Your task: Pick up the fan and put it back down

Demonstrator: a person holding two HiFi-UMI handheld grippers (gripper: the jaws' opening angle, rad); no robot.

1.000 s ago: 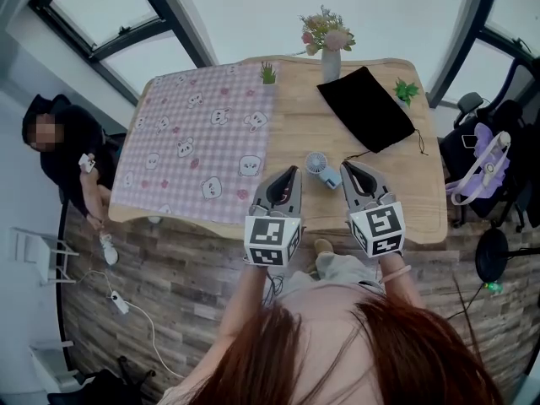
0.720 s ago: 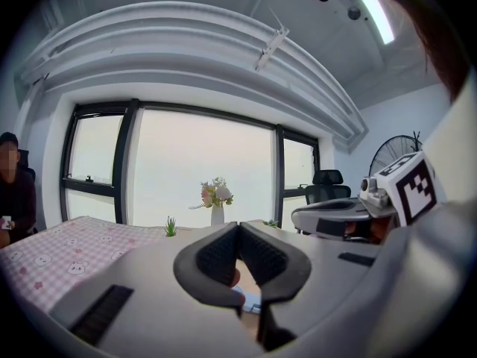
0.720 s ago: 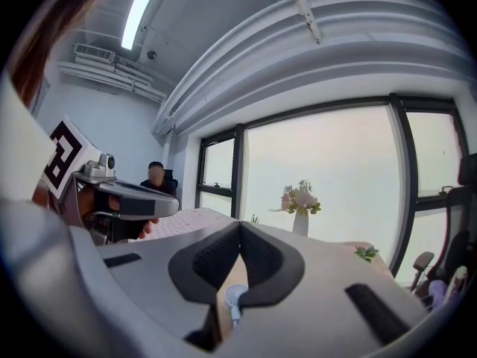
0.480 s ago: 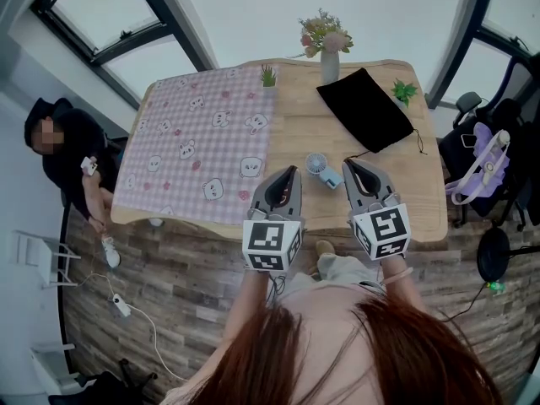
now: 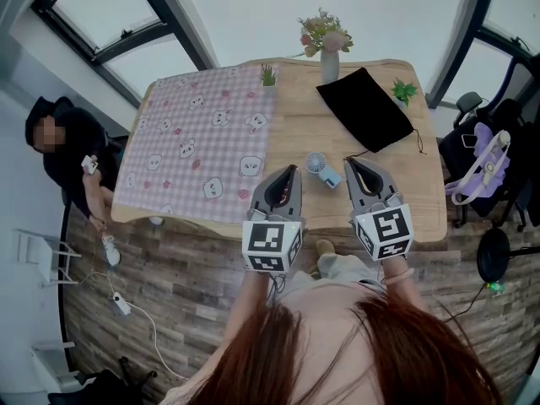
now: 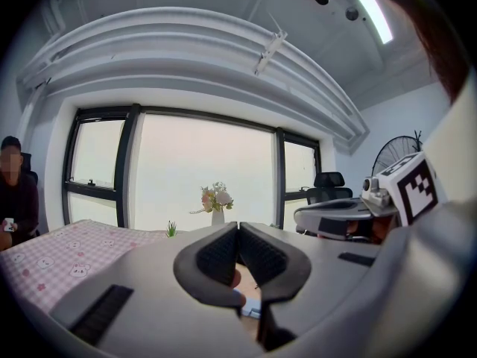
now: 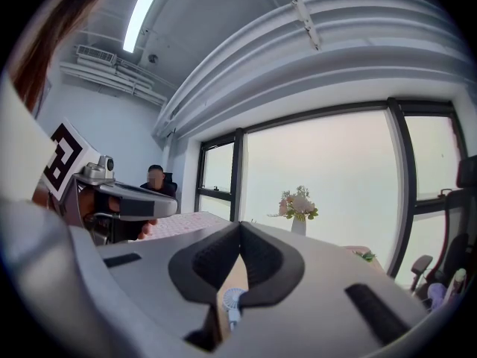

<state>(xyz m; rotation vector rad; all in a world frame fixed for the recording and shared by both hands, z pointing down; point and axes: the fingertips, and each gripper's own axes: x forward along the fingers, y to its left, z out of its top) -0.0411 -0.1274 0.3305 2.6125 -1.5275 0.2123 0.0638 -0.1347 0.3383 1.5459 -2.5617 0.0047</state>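
A small pale-blue hand fan [image 5: 318, 166] lies on the wooden table [image 5: 405, 184] near its front edge. My left gripper [image 5: 294, 170] hovers just left of the fan, jaws shut and empty. My right gripper [image 5: 347, 162] hovers just right of it, also shut and empty. Neither touches the fan. In the right gripper view the fan [image 7: 232, 301] shows below the shut jaws [image 7: 240, 224]. In the left gripper view the jaws [image 6: 238, 224] are shut, and only a bluish scrap shows below them.
A pink checked cloth [image 5: 198, 146] covers the table's left half. A black pouch [image 5: 367, 108], a flower vase [image 5: 329, 49] and two small green plants [image 5: 268, 74] [image 5: 405, 91] stand farther back. A person [image 5: 63, 146] sits at the left; a chair with a purple bag [image 5: 481, 167] stands at the right.
Both grippers have risen slightly, staying shut on either side of the fan. The fan has not moved.
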